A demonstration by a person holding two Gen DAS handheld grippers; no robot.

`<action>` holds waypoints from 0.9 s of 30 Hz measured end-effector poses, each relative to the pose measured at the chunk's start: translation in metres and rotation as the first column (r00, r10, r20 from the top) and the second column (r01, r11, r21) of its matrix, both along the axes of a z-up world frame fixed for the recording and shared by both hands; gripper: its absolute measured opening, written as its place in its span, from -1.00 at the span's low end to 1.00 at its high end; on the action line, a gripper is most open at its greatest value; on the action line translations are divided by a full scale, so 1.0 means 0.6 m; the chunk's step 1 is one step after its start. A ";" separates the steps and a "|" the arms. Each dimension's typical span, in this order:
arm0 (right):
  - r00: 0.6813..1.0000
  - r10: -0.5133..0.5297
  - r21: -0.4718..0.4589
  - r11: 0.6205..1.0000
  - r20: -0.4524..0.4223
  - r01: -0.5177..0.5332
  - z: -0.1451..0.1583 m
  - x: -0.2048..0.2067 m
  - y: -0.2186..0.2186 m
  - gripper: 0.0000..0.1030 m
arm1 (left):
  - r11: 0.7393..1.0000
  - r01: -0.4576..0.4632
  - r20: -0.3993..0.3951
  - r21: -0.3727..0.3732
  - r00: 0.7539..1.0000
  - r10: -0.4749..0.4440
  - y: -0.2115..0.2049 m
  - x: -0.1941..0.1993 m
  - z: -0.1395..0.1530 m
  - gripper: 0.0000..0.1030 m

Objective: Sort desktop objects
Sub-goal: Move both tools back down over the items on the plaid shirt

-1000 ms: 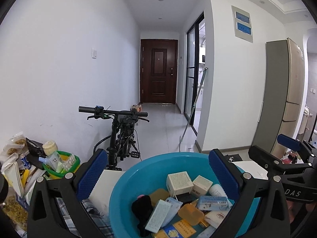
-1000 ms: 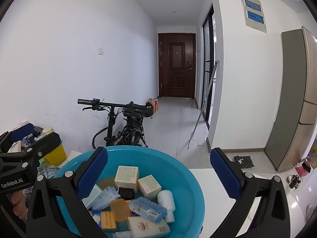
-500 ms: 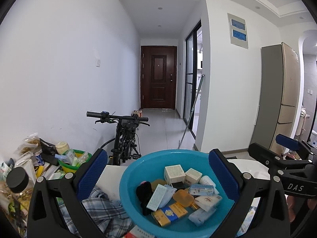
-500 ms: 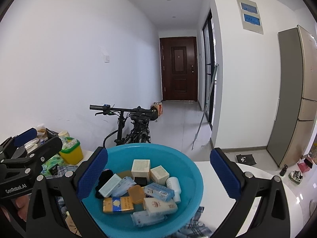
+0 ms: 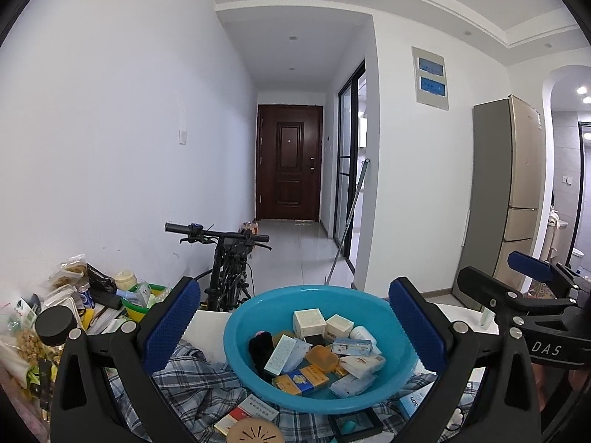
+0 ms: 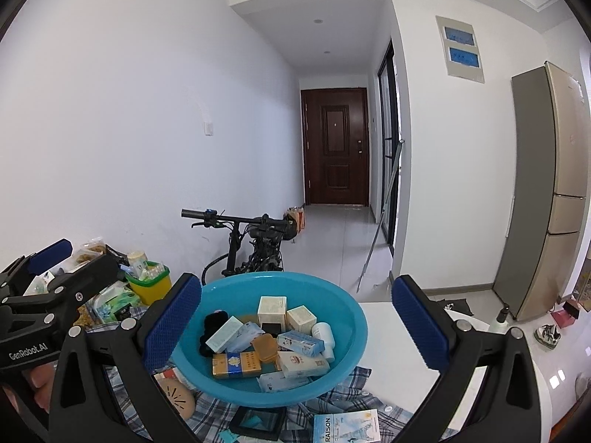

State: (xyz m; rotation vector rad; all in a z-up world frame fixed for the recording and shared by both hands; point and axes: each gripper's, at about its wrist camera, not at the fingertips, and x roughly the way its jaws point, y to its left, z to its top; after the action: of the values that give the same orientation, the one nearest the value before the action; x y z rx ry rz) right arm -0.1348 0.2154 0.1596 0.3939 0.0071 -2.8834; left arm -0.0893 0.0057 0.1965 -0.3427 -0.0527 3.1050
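On the white bench (image 6: 388, 336), atop a plaid cloth (image 5: 199, 380), sits the blue basin (image 5: 258, 317) of small boxes, framed by the left hand-held gripper (image 5: 293, 323) and right hand-held gripper (image 6: 295, 323), both spread wide and empty.

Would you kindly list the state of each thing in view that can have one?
left gripper: open, holding nothing
right gripper: open, holding nothing
blue basin: upright, resting on the shirt, holding boxes and packets
checked shirt: crumpled under the basin
yellow tub: upright, stuffed with packets
front door: closed
fridge: doors closed
bicycle: standing against the wall
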 end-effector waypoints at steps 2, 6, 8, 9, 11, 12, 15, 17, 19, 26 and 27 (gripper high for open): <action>1.000 0.003 0.000 1.000 -0.004 -0.003 0.002 0.009 0.001 1.00 | 1.000 0.002 -0.002 -0.003 1.000 -0.002 0.000 0.013 0.003 1.00; 1.000 0.003 0.004 1.000 0.014 -0.003 -0.009 0.024 -0.001 1.00 | 1.000 0.002 0.019 -0.009 1.000 -0.002 -0.004 0.031 -0.004 1.00; 0.999 0.007 0.001 1.000 0.037 -0.007 -0.021 0.026 -0.003 1.00 | 1.000 -0.002 0.037 -0.006 0.999 0.002 -0.007 0.036 -0.014 1.00; 0.999 0.011 0.000 1.000 0.051 -0.011 -0.029 0.030 -0.003 1.00 | 1.000 -0.009 0.052 -0.002 0.999 0.009 -0.010 0.037 -0.020 1.00; 0.996 0.023 0.002 1.000 0.082 -0.023 -0.046 0.029 -0.007 1.00 | 0.999 -0.036 0.100 0.001 0.994 0.036 -0.016 0.036 -0.037 1.00; 0.995 0.027 0.004 1.000 0.093 -0.028 -0.054 0.032 -0.009 1.00 | 0.999 -0.031 0.117 0.008 0.993 0.030 -0.017 0.038 -0.045 1.00; 0.992 0.028 0.018 0.999 0.126 -0.030 -0.078 0.036 -0.015 1.00 | 1.000 -0.001 0.153 0.000 0.988 0.001 -0.014 0.039 -0.069 1.00; 0.989 0.030 0.020 0.999 0.144 -0.033 -0.093 0.038 -0.017 1.00 | 1.000 0.001 0.163 -0.015 0.987 0.001 -0.010 0.041 -0.082 1.00; 0.985 0.034 0.020 0.999 0.166 -0.038 -0.109 0.038 -0.020 1.00 | 1.000 0.005 0.176 -0.021 0.984 -0.002 -0.008 0.042 -0.095 1.00; 0.971 0.028 0.030 0.999 0.237 -0.036 -0.154 0.027 -0.026 1.00 | 1.000 -0.008 0.245 0.025 0.969 0.001 -0.027 0.019 -0.145 1.00; 0.969 0.027 0.028 0.999 0.244 -0.035 -0.158 0.025 -0.025 1.00 | 0.999 -0.012 0.259 0.032 0.966 0.003 -0.031 0.013 -0.153 1.00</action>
State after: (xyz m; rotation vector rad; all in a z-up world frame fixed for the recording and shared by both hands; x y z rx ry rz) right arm -0.1200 0.2005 0.0649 0.7441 0.0171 -2.7873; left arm -0.0814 -0.0131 0.1047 -0.7469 -0.1099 3.0408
